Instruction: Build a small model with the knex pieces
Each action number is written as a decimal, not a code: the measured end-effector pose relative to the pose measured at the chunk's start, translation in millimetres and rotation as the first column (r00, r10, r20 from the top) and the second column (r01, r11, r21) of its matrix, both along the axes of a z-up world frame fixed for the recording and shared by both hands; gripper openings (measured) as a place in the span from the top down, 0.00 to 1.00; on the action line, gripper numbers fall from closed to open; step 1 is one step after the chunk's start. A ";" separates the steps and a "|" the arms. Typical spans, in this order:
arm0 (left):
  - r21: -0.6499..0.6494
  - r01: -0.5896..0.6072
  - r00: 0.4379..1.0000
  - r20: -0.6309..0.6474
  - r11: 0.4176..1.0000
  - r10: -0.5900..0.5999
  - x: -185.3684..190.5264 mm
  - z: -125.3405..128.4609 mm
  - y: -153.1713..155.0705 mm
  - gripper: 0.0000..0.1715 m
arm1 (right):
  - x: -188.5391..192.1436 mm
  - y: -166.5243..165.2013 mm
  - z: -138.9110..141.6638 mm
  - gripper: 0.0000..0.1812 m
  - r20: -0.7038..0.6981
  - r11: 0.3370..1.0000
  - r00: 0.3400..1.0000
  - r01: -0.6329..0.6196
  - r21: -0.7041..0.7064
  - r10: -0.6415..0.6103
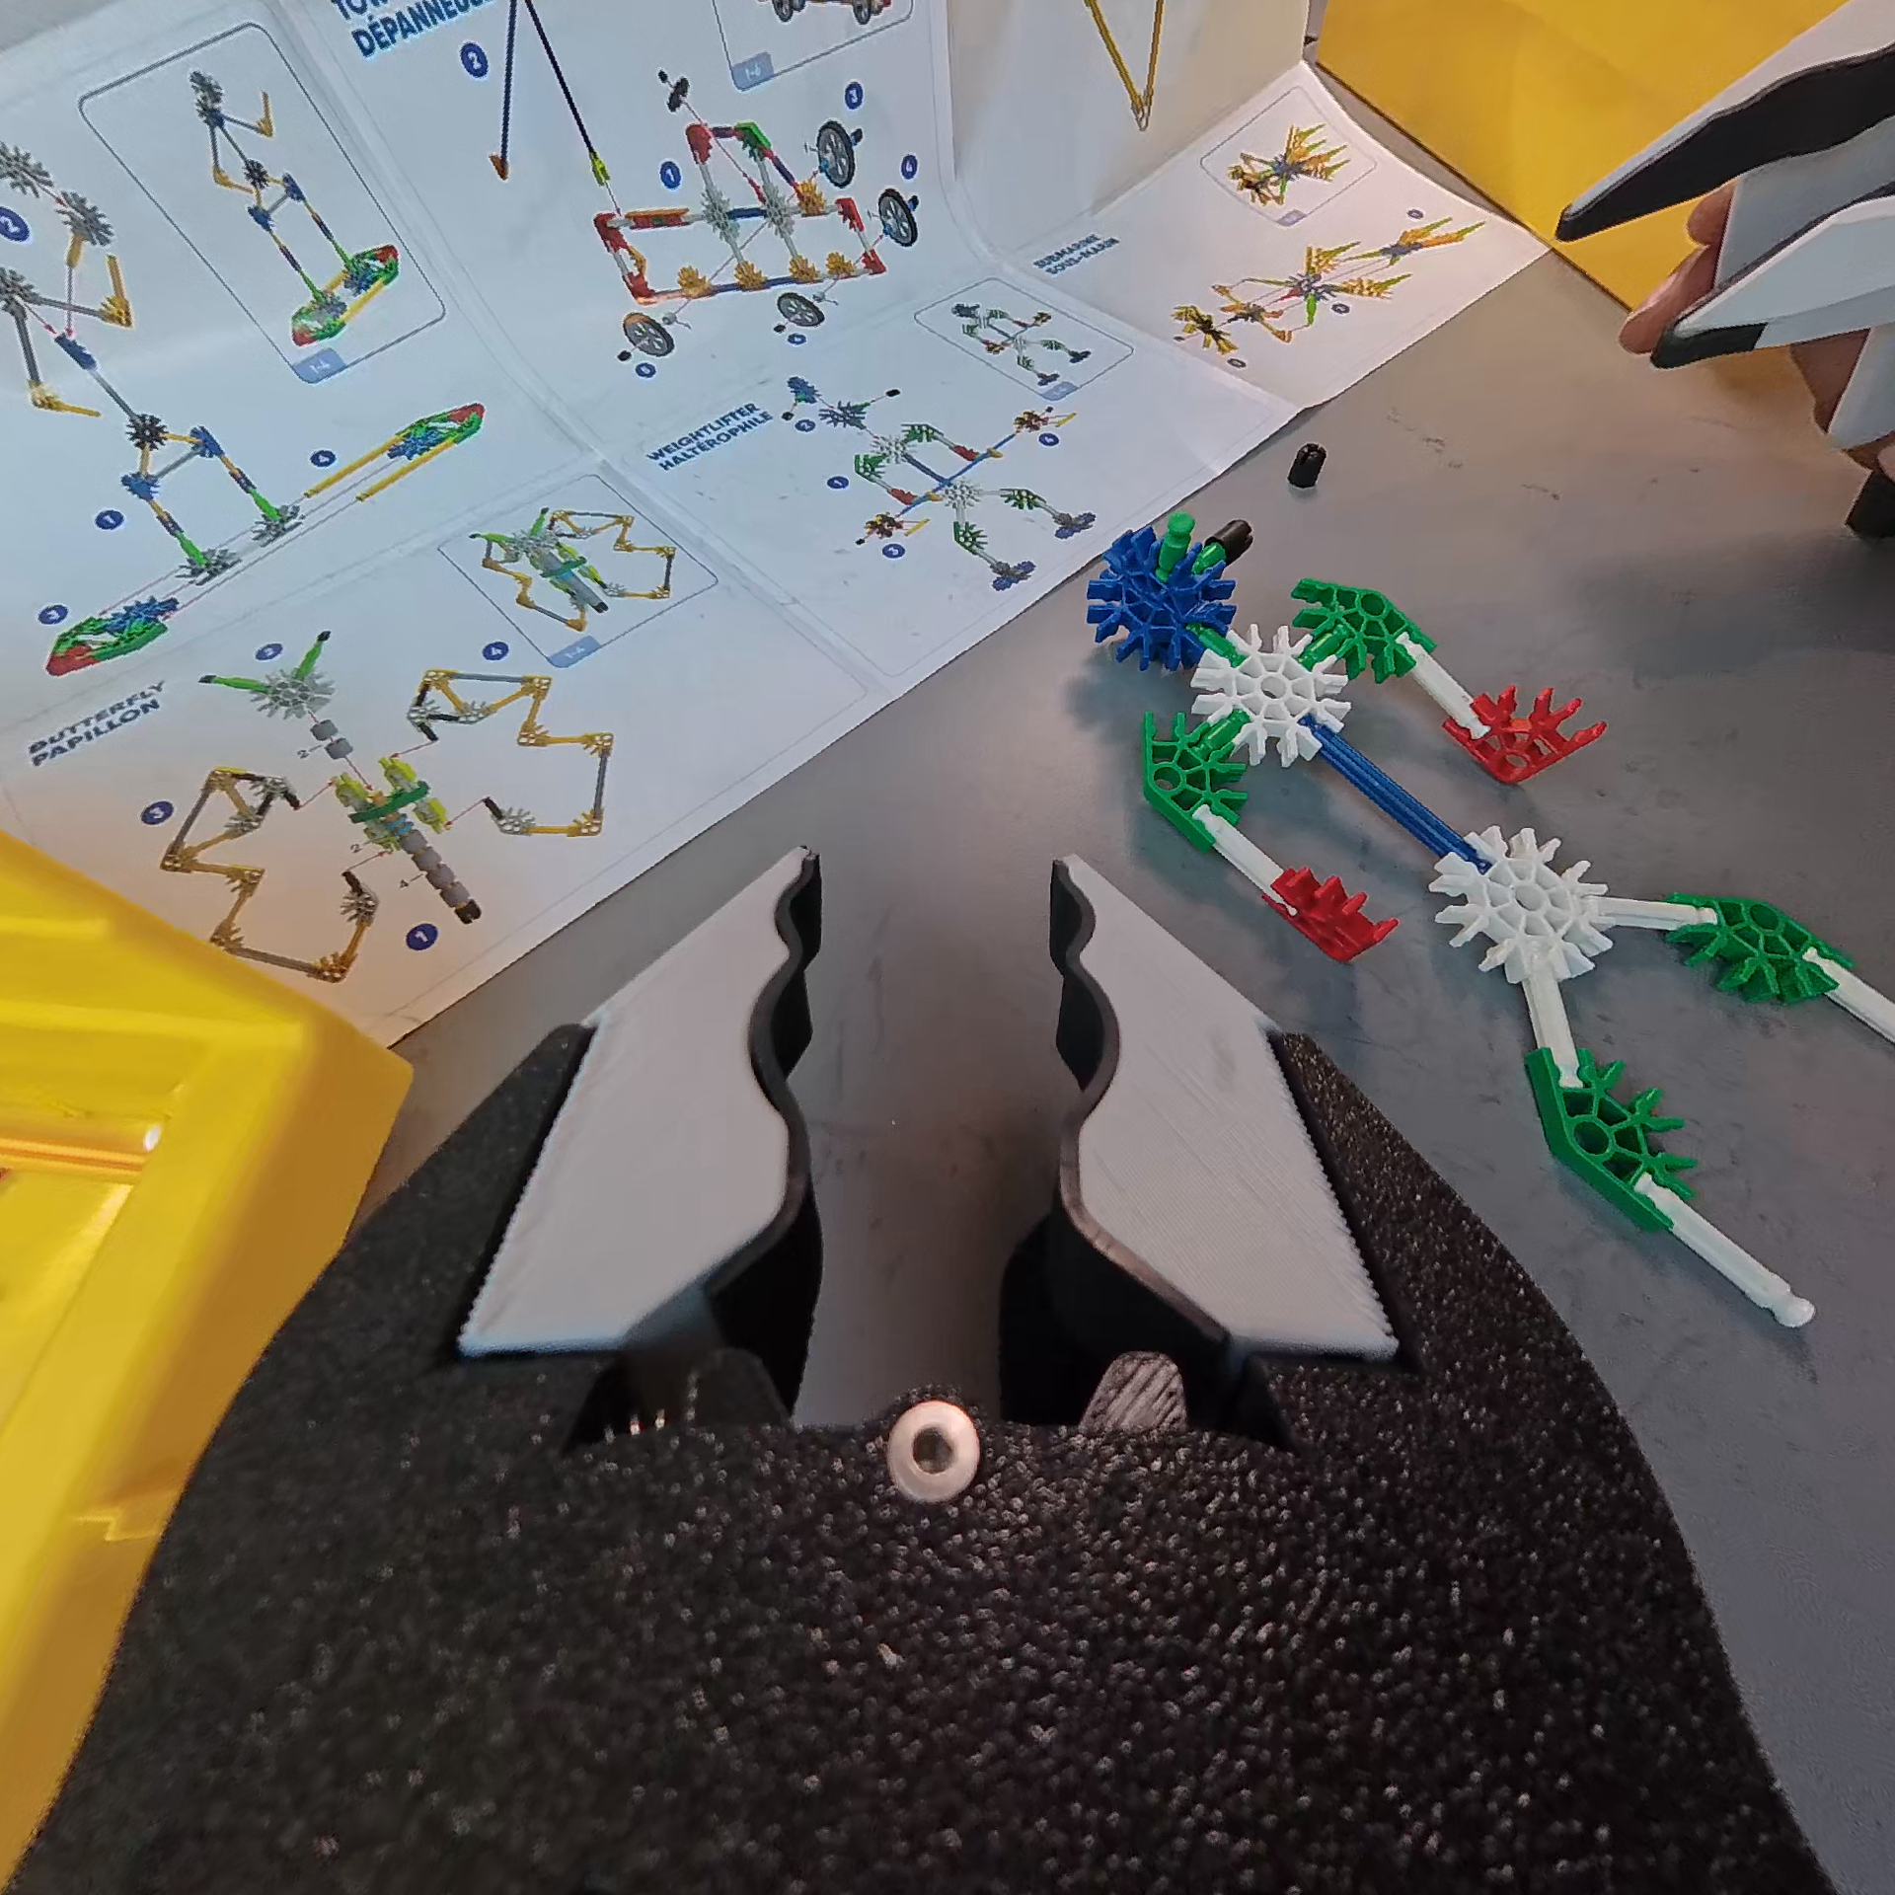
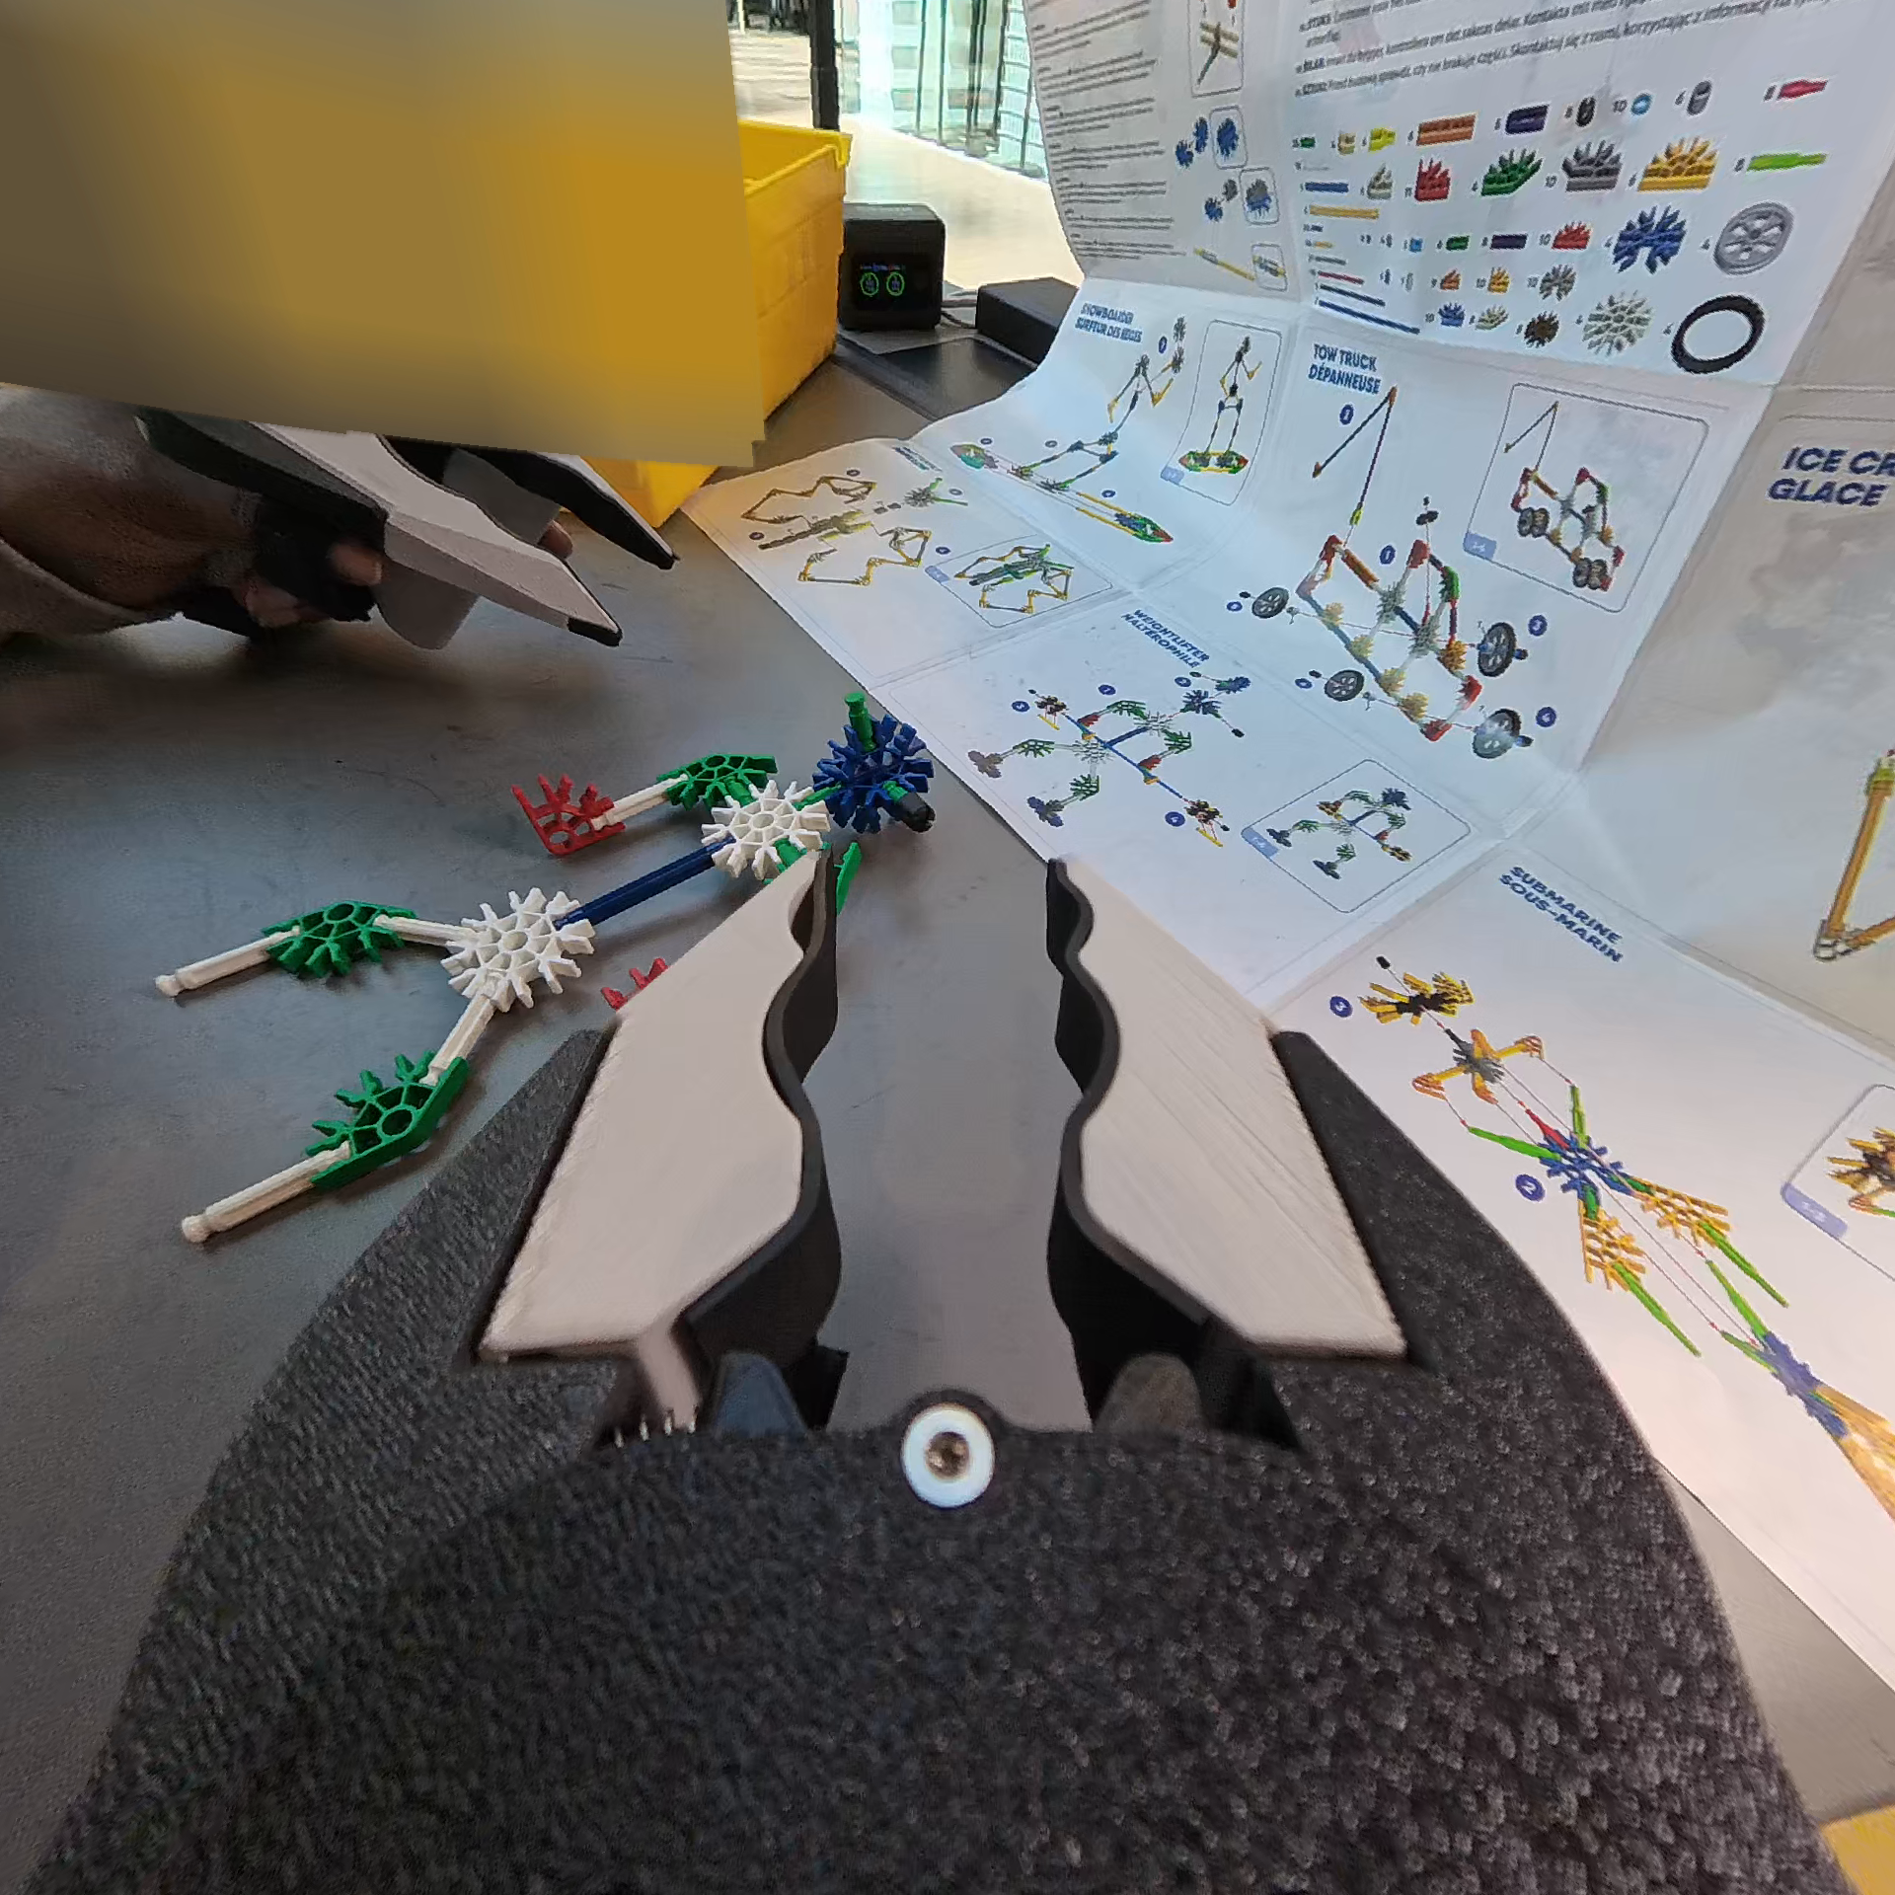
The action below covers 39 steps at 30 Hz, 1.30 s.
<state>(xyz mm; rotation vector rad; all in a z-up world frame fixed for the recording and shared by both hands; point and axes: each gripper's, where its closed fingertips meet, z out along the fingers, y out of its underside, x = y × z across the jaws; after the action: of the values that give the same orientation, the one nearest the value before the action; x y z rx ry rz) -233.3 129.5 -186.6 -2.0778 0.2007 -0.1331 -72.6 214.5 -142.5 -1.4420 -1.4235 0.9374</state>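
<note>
A rod-and-connector toy figure point(image 1: 1374, 810) lies flat on the grey table point(image 1: 923, 779). It has a blue snowflake head, two white snowflake hubs joined by a blue rod, green and red connectors, and white rods. My left gripper point(image 1: 935, 882) is open and empty over bare table, left of the figure. My right gripper point(image 2: 935, 882) is open and empty; its left finger point(image 2: 718, 1025) hides one arm of the figure point(image 2: 574, 913). I cannot tell whether it touches. Each gripper also shows in the other's view, the right one point(image 1: 1610, 290) and the left one point(image 2: 641, 595), both hand-held.
A large unfolded instruction sheet point(image 1: 574, 431) lies along the table and curves up at the back point(image 2: 1436, 574). A small loose black cap point(image 1: 1307, 467) sits near its edge. Yellow bins stand at the near left point(image 1: 154, 1128), the far right point(image 1: 1538, 113), and behind point(image 2: 800, 236). A black box with a small screen point(image 2: 890, 267) stands beside that bin. Measured from the fingertips, the small loose black cap point(image 1: 1307, 467) is 8 centimetres or so from the right gripper and 20 centimetres from the left.
</note>
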 end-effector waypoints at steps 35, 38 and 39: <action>-0.845 -0.217 0.940 -0.315 0.489 -0.127 -288.1 -24.0 -102.3 0.76 | 3.1 -3.5 5.4 0.81 -0.031 1.000 0.999 -0.023 -0.003 0.023; -0.860 -0.174 0.951 -0.273 0.479 -0.143 -283.7 -29.4 -101.9 0.81 | 3.3 -4.3 5.9 0.81 -0.035 1.000 0.999 -0.030 -0.007 0.030; -0.860 -0.166 0.953 -0.266 0.482 -0.148 -282.5 -29.2 -101.3 0.83 | 3.3 -4.8 5.8 0.82 -0.034 0.999 0.999 -0.032 -0.005 0.032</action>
<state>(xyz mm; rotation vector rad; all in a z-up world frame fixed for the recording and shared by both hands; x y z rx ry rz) -515.8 28.3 -215.8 -3.1681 0.3668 0.1475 -69.3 209.8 -136.7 -1.4047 -1.4243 0.9823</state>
